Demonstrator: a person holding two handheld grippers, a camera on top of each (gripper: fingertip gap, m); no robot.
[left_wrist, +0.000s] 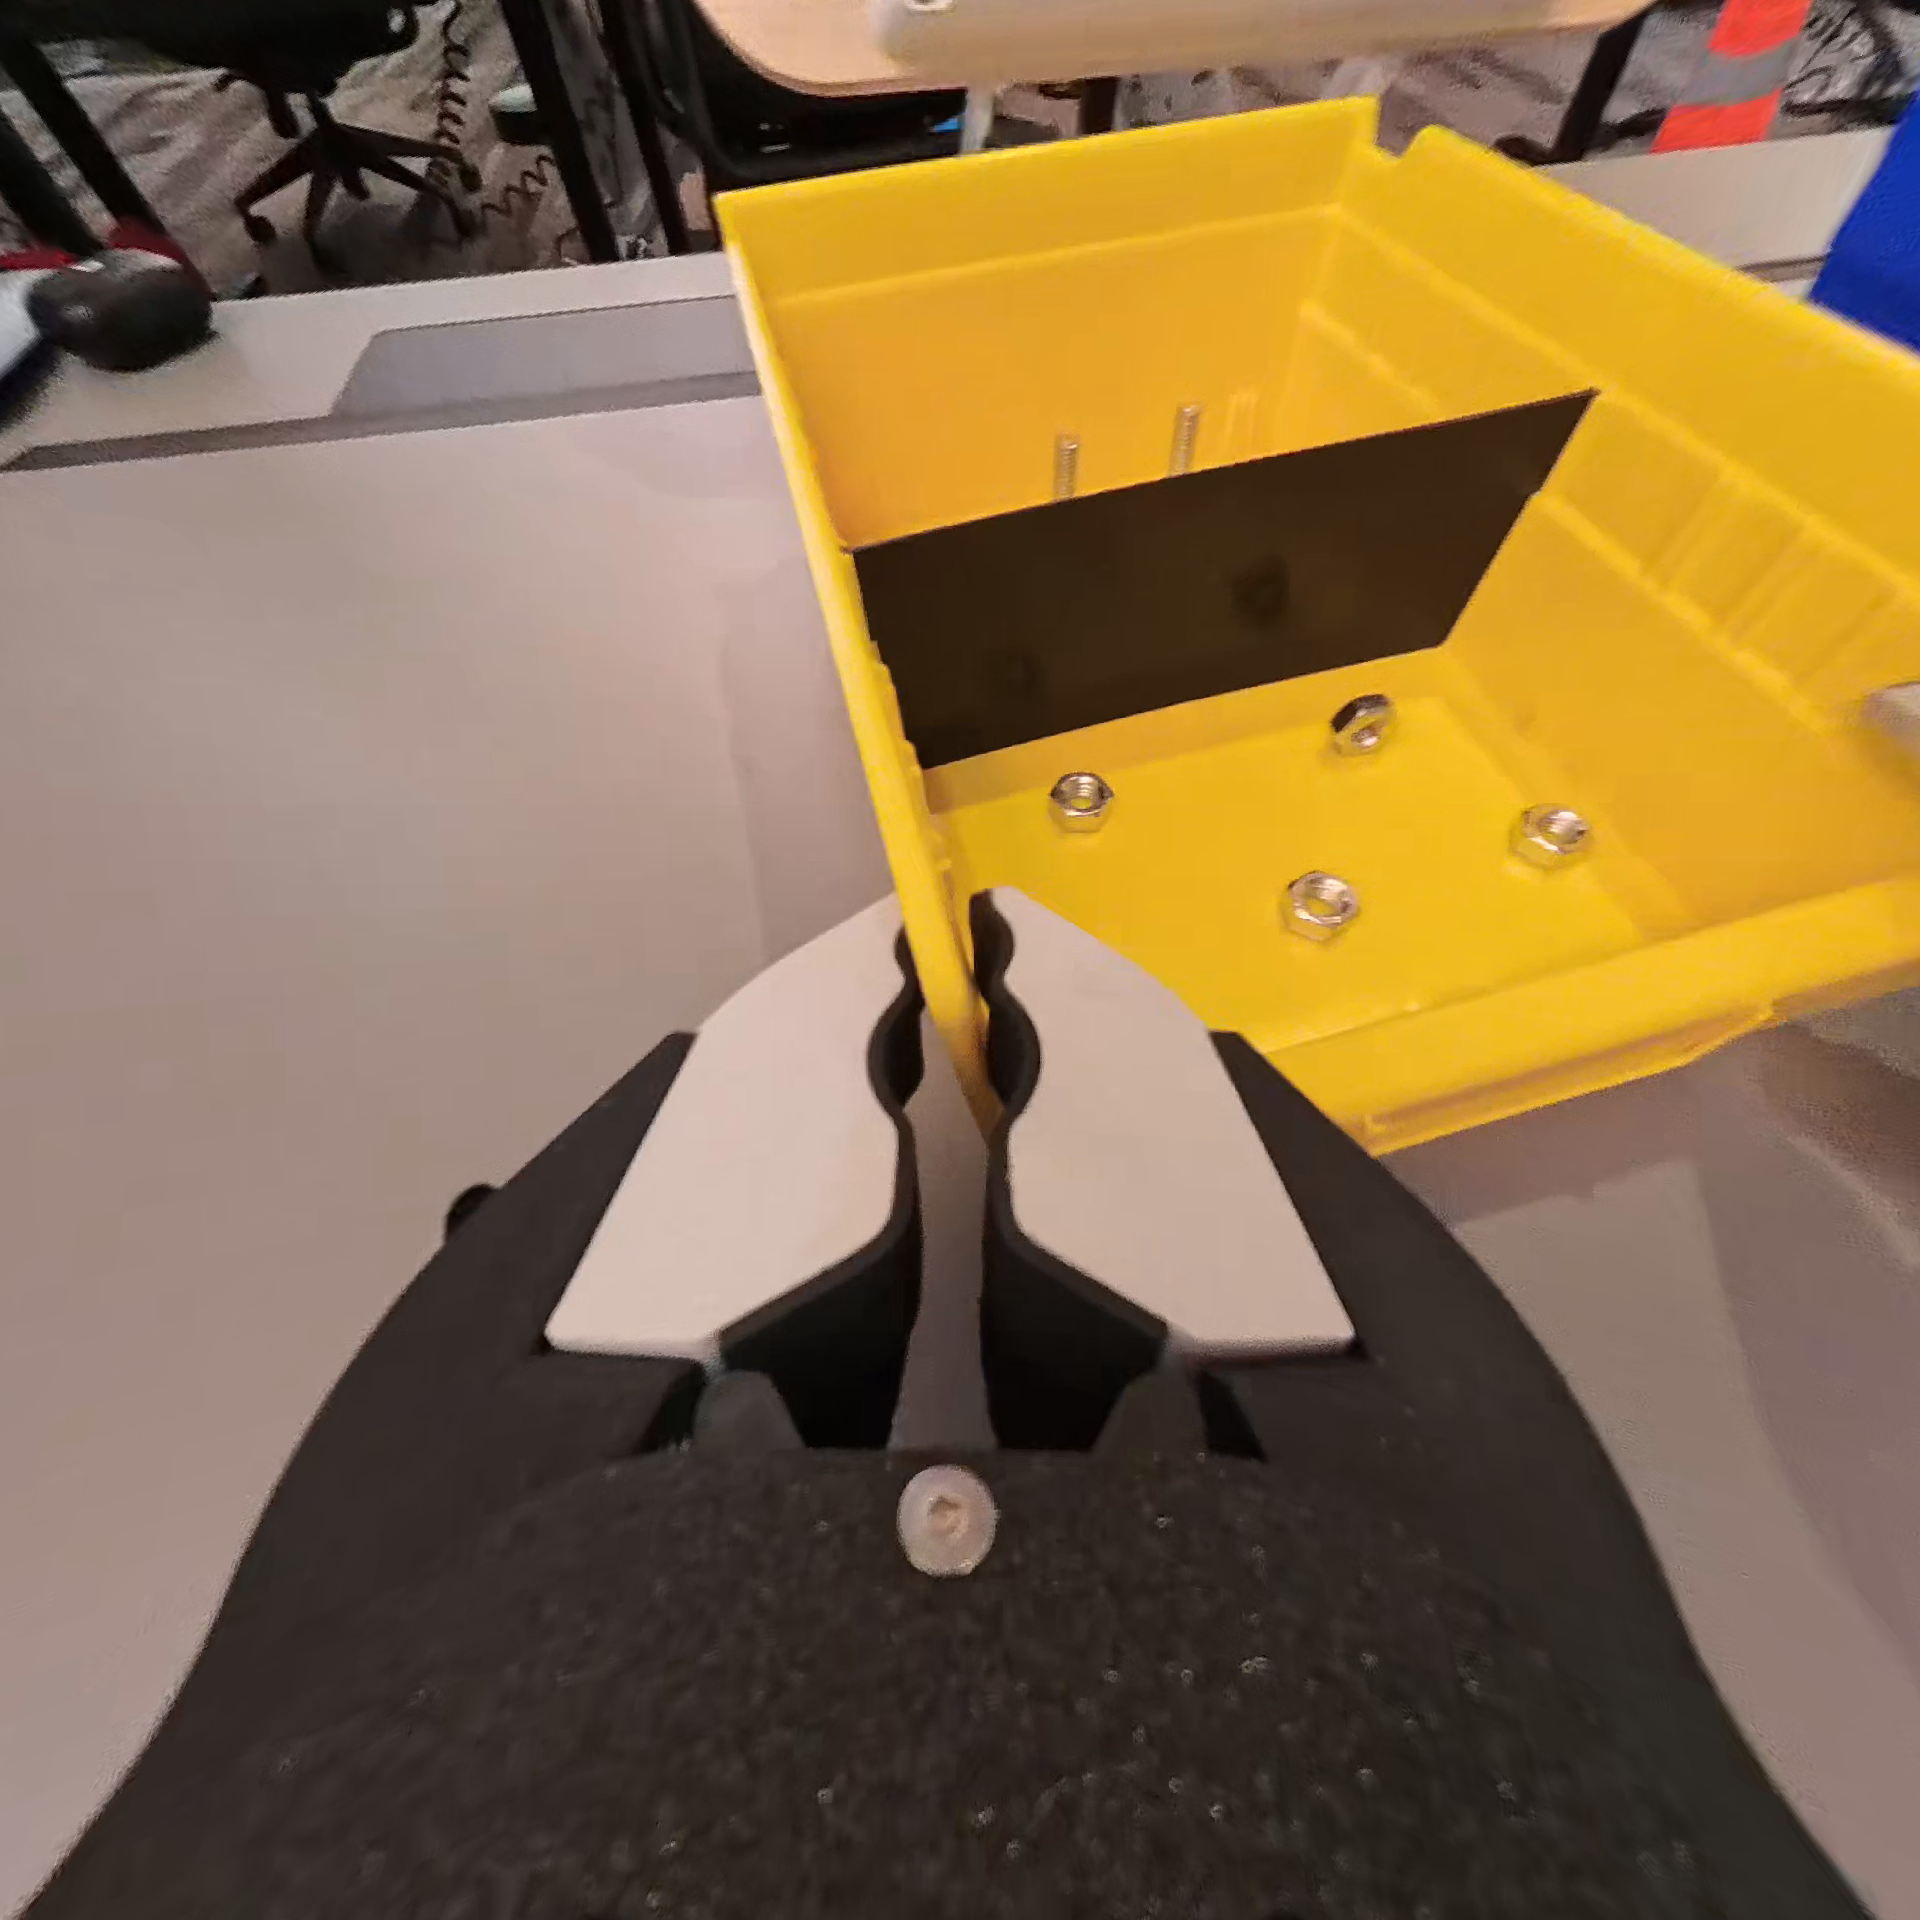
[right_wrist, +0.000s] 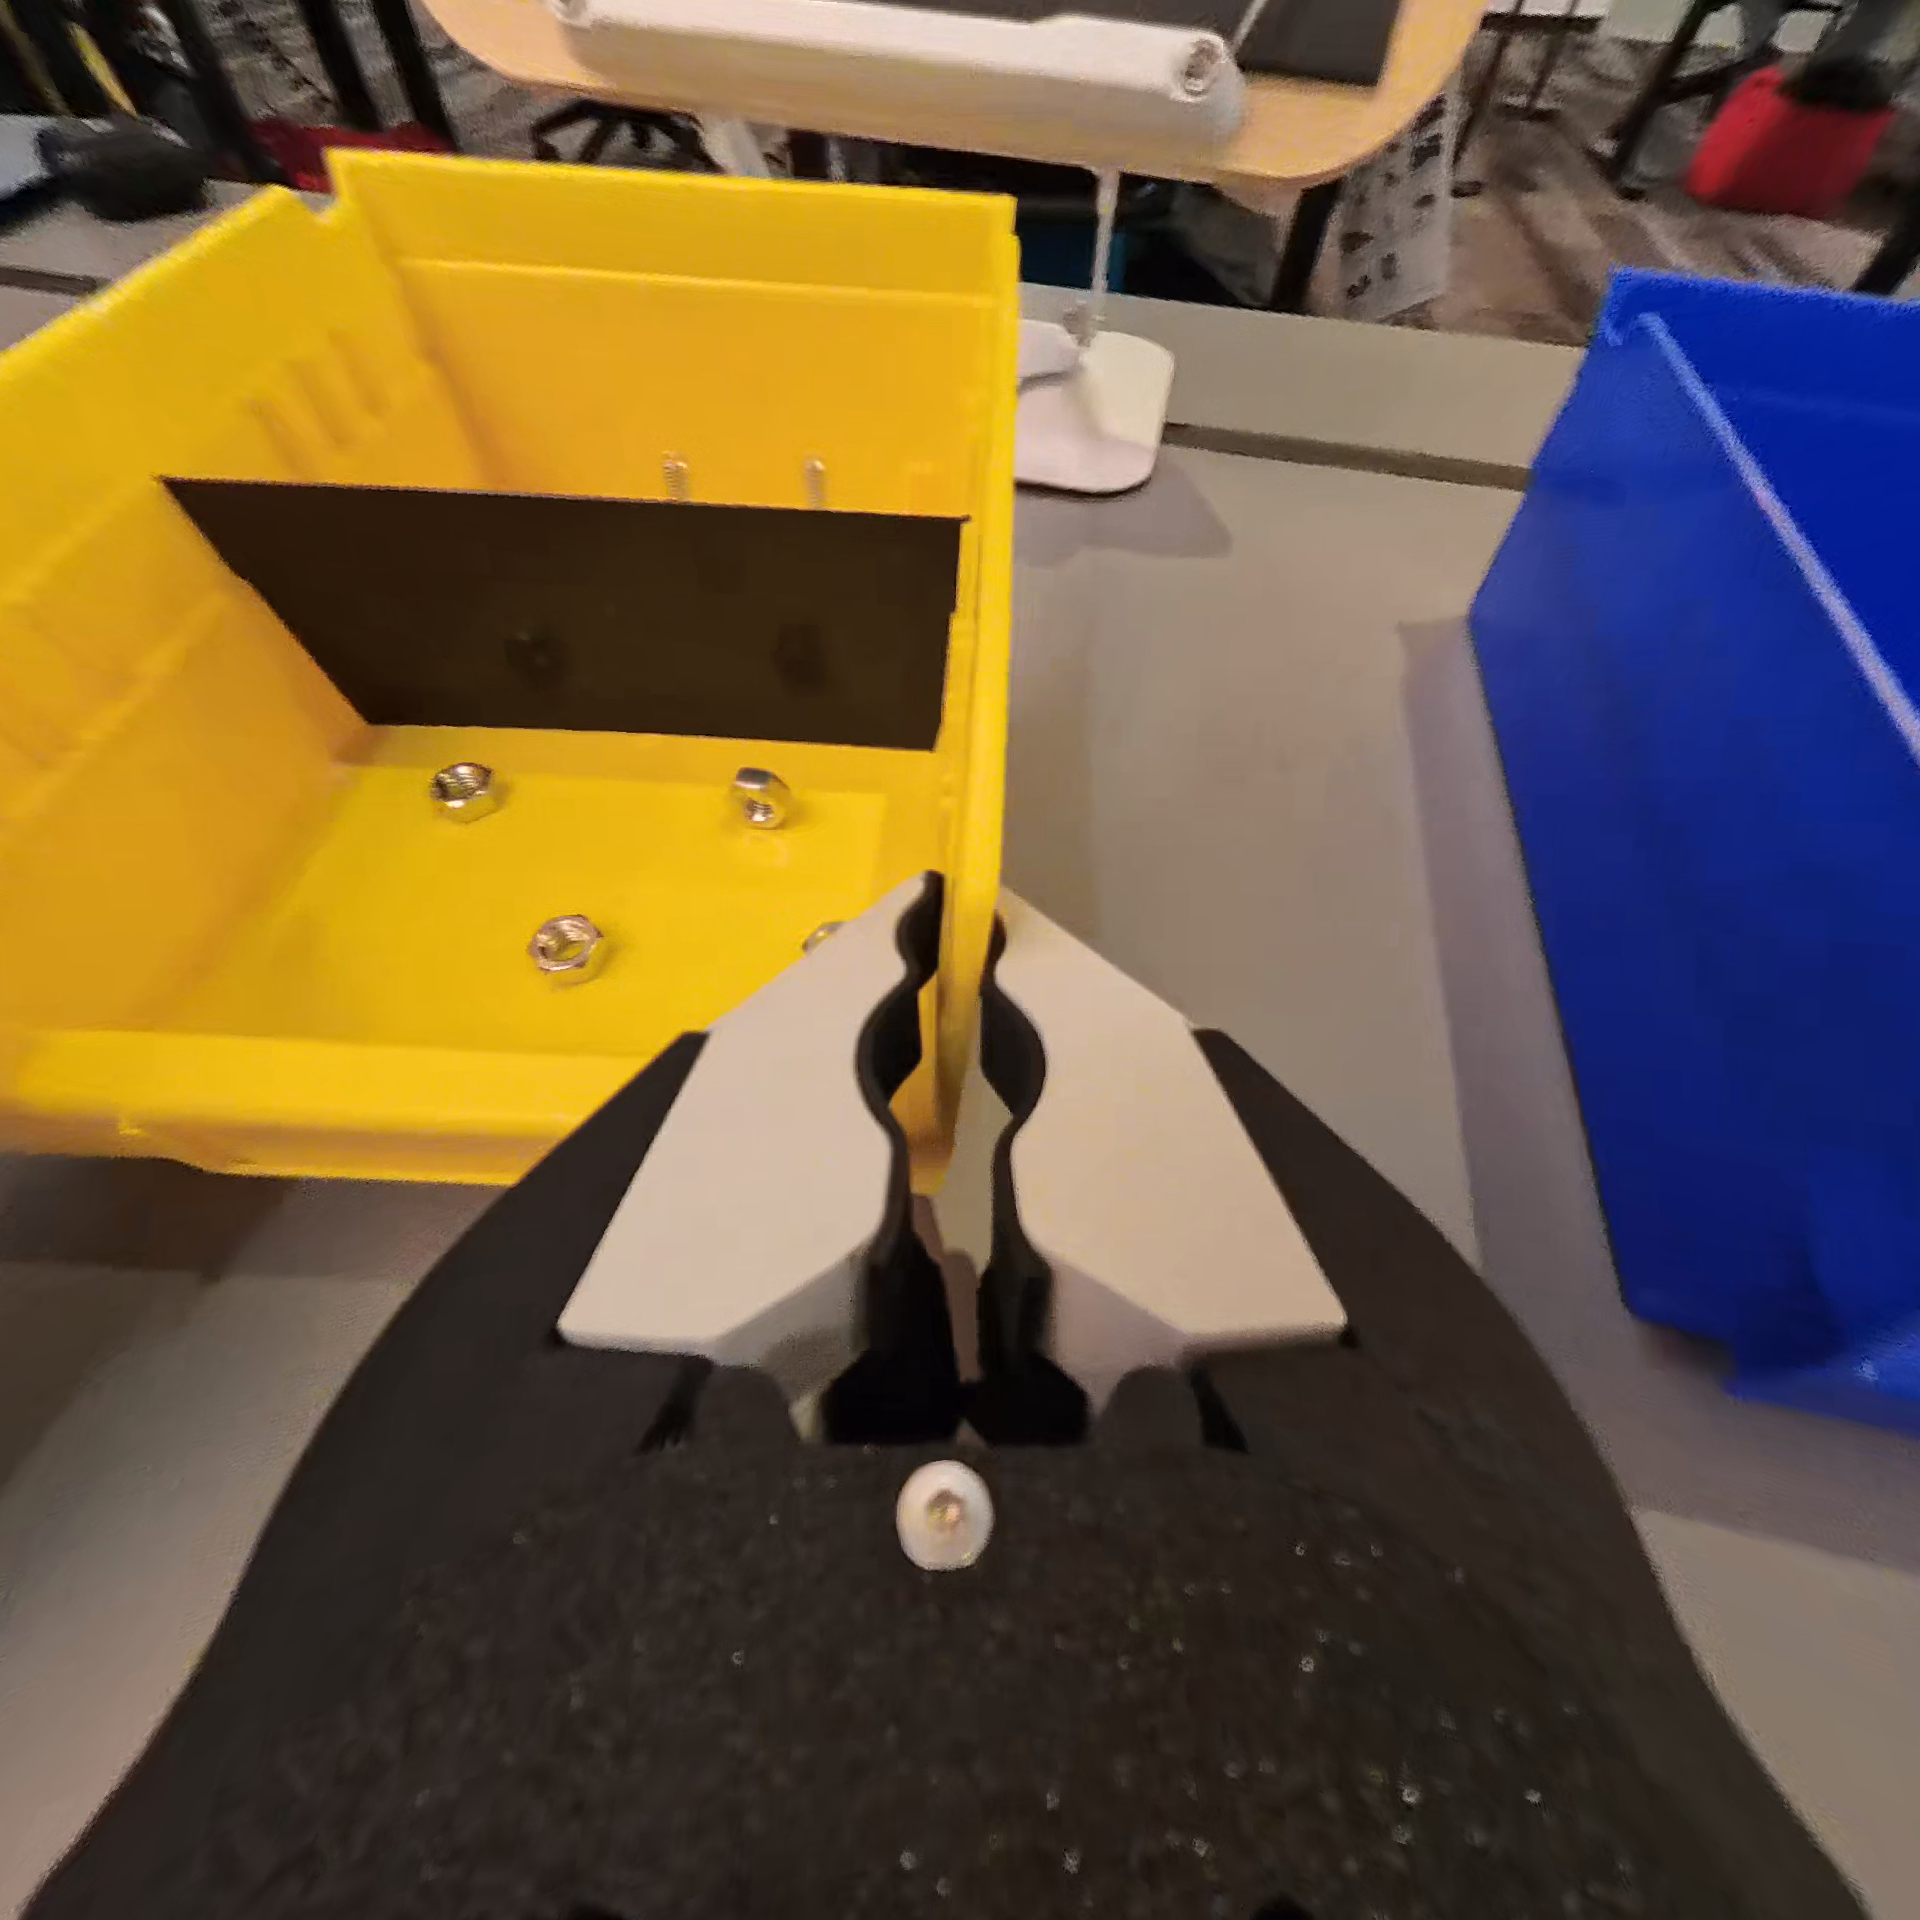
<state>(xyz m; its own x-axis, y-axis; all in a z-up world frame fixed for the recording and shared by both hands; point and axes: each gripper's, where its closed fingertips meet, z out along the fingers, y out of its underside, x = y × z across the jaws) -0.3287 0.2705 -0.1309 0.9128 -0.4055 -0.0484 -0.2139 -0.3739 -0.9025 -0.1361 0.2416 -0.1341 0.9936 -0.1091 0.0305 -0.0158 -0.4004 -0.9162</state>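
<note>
Both grippers are clamped on the yellow bin (left_wrist: 1091, 343): left gripper (left_wrist: 948, 1023) pinches its left side wall, right gripper (right_wrist: 961, 1023) the right wall, pads pressed on both. The bin sits tilted over the grey table (left_wrist: 364, 727). Inside: 4 hex nuts (left_wrist: 1320, 906) in the front section, a black divider (left_wrist: 1174, 582), 2 screws (left_wrist: 1184, 436) behind it. 1 blue bin (right_wrist: 1714, 779) to the right, apart. Looks like a two-handed hold w/ both grips set

Warm, even indoor light from above; soft shadows under the yellow bin (left_wrist: 1143, 312) on the tabletop (left_wrist: 364, 727). Motion blur smears edges, wide-angle bending at the borders, far background unsharp.
</note>
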